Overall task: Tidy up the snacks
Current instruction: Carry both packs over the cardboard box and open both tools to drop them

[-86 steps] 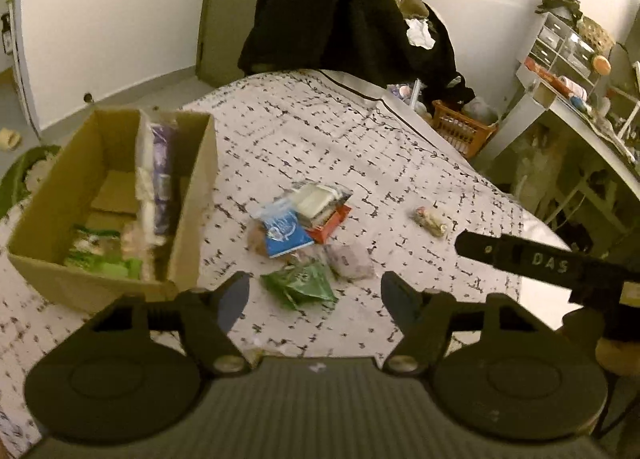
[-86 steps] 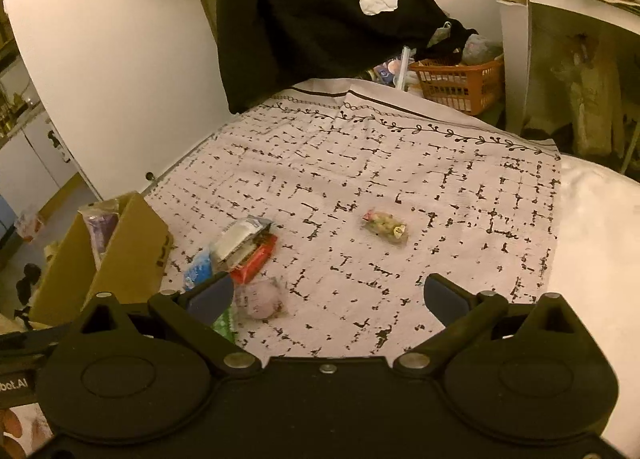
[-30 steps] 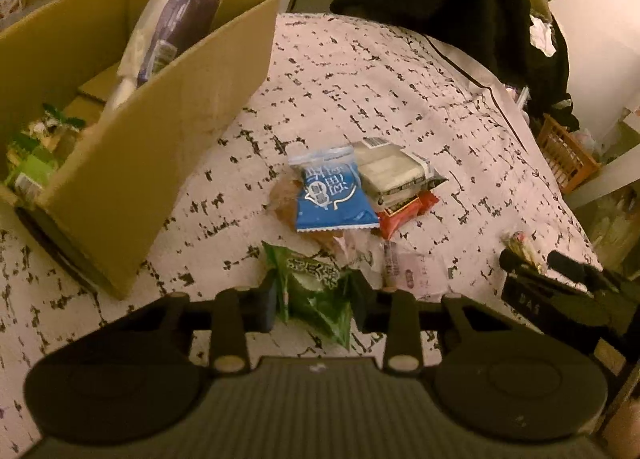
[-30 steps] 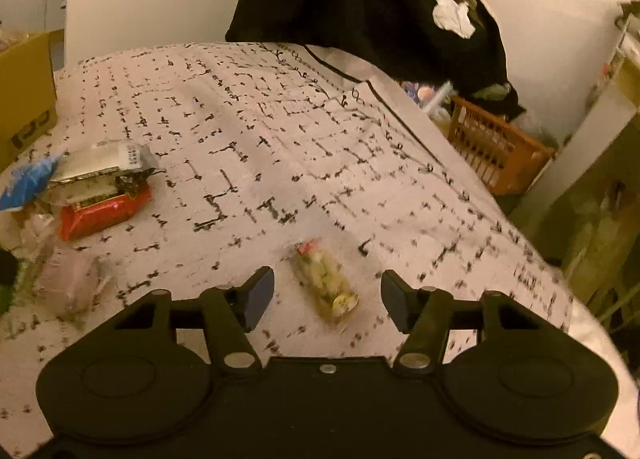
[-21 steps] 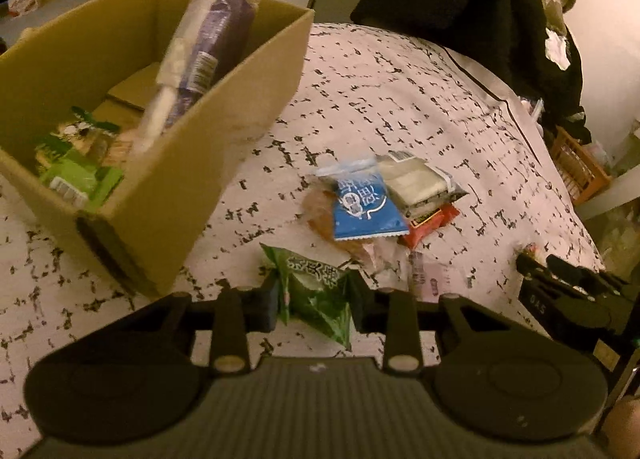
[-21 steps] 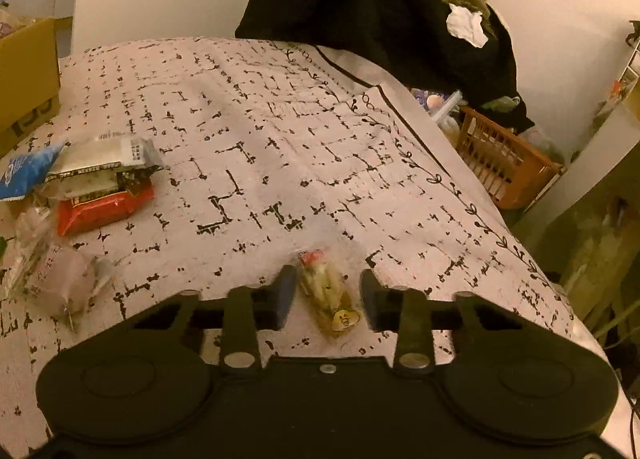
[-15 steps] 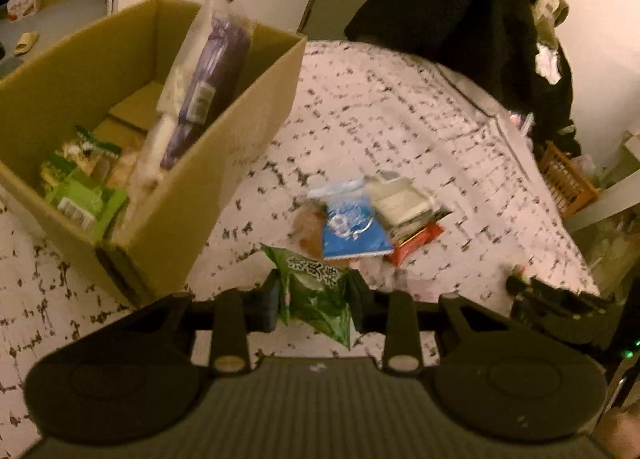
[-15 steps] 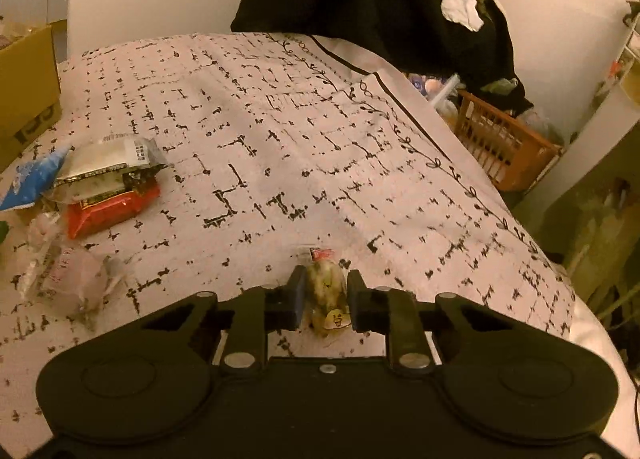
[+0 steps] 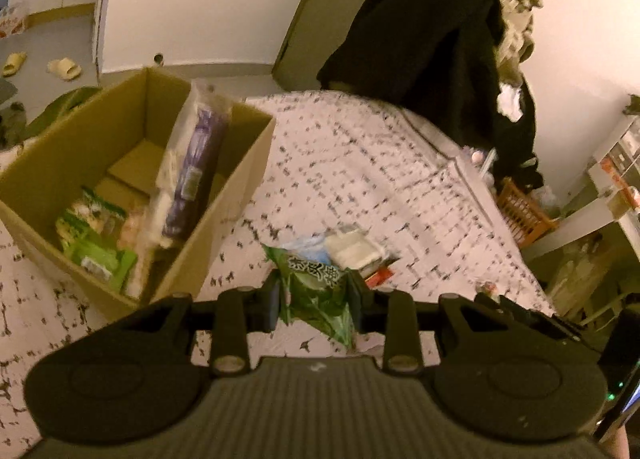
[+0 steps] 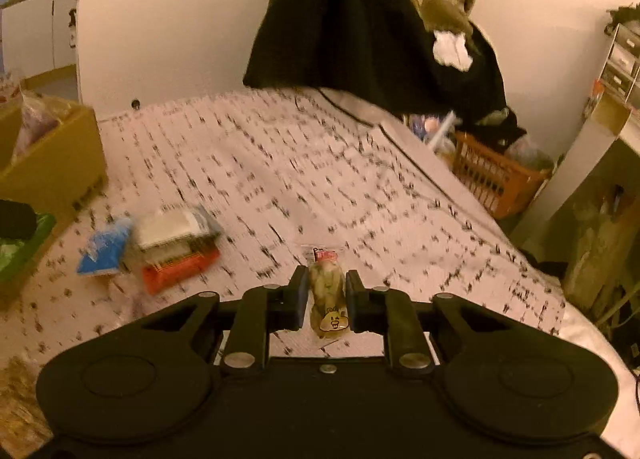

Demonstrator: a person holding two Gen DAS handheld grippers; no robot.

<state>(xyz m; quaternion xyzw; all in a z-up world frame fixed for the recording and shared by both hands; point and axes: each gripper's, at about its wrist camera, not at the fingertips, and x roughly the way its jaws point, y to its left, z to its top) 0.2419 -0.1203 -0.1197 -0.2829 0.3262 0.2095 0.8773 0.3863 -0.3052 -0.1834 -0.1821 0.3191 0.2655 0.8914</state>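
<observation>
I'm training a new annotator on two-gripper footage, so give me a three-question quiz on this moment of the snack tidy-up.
1. True or false: the left gripper is shut on a green snack packet.
2. What does the right gripper hold? A) the blue packet B) a small clear-wrapped snack C) the red packet
3. Fill in: a tall purple-and-white package leans inside the ______ on the patterned bedspread.

Key: 1 true; 2 B; 3 cardboard box.
</observation>
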